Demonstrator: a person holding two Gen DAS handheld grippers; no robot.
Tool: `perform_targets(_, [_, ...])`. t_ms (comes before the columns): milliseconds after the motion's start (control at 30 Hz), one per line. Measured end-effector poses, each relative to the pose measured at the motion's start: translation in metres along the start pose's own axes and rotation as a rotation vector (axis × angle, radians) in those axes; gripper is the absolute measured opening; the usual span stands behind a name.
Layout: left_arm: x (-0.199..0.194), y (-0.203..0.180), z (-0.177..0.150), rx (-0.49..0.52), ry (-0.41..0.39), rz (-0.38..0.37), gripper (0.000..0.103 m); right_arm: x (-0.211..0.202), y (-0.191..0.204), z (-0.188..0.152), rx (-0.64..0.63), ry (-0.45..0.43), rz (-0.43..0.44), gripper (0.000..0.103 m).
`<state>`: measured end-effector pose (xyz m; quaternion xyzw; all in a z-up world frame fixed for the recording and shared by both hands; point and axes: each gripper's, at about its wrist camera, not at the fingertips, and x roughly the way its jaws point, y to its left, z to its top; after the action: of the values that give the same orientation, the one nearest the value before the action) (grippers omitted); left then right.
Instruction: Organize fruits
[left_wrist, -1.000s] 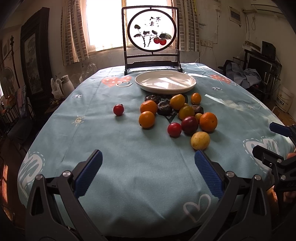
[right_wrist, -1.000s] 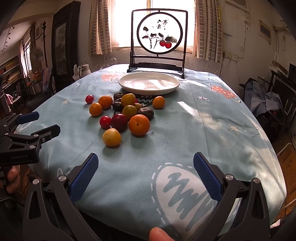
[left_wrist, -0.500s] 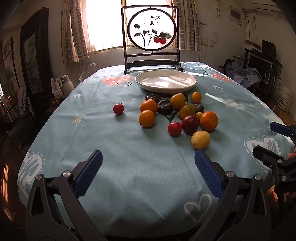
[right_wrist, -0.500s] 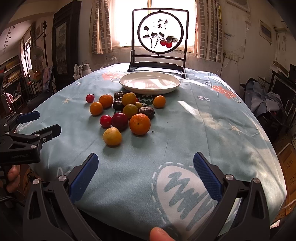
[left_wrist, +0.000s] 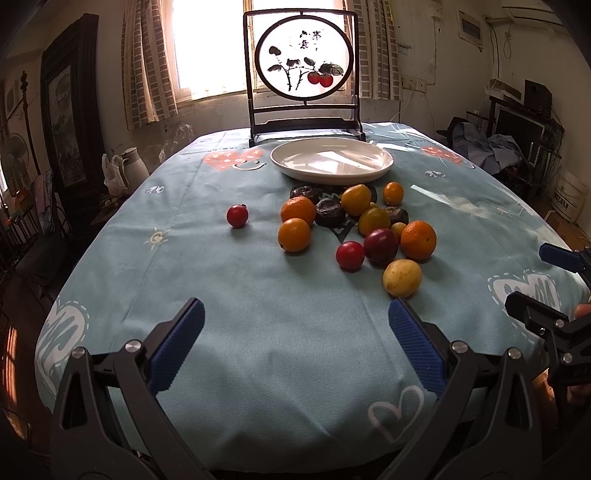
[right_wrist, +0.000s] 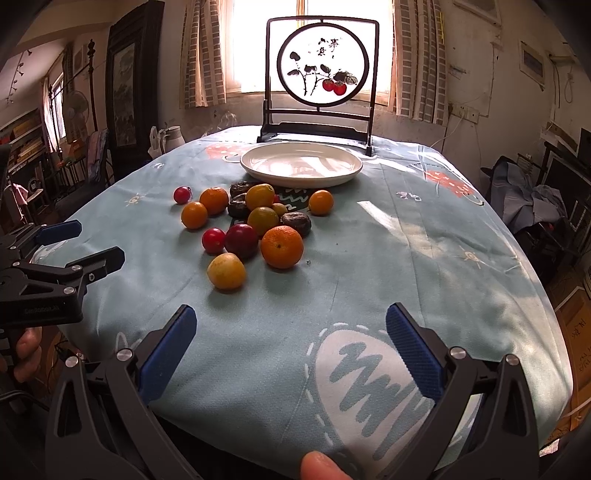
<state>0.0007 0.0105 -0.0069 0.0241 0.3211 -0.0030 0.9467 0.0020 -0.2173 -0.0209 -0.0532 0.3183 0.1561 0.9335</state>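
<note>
- nearest, left gripper (left_wrist: 295, 338) and right gripper (right_wrist: 290, 338) poised over the near edge of the table (left_wrist: 258, 332), fingers spread wide on both, nothing held.
- judged as the very start: no fruit lifted yet, a first pick being lined up.
- just beyond, a yellow fruit (right_wrist: 226, 270) closest of the pile, likely first target; calls for a forward reach, fingers either side, a gentle squeeze so it does not roll.
- behind it, touching or nearly so: a big orange (right_wrist: 282, 246), a dark plum (right_wrist: 241, 240), a red fruit (right_wrist: 213, 240).
- counted across the cluster: four orange fruits, two red, one plum, about four yellowish, three dark wrinkled ones; a few half hidden, so tally uncertain.
- off to the left, one red fruit (left_wrist: 237, 216) lying apart.
- farther back, one white plate (right_wrist: 255, 164), bare, presumably the destination.
- last, one painted screen (right_wrist: 321, 74) standing behind the plate.
</note>
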Motion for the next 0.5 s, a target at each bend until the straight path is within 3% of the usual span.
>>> perform_targets(500, [0.012, 0.006, -0.01, 0.001, 0.025, 0.005, 0.101, 0.006, 0.01, 0.002, -0.03, -0.016, 0.061, 0.102])
